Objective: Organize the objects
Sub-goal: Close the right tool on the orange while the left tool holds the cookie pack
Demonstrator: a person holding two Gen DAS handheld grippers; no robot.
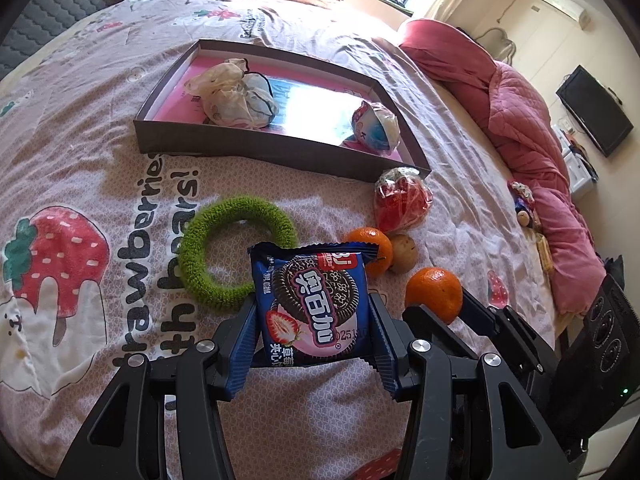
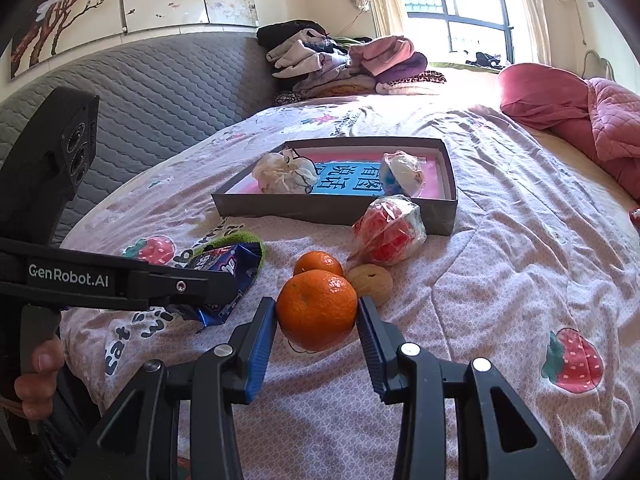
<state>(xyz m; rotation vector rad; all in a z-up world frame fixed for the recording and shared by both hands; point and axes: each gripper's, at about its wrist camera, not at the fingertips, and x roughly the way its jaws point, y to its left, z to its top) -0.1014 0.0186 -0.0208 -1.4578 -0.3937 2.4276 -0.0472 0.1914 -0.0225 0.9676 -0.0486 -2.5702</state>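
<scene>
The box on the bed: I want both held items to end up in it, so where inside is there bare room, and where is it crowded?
Inside the box, the floor between the pale cloth bundle and the blue-and-white ball is bare. Outside its near wall it is crowded: red wrapped bundle, second orange, brown fruit, green ring.

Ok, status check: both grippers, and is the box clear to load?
Left gripper shut on cookie packet. Right gripper shut on orange. Box holds two bundles, middle free. Red-wrapped bundle against its near wall.
</scene>
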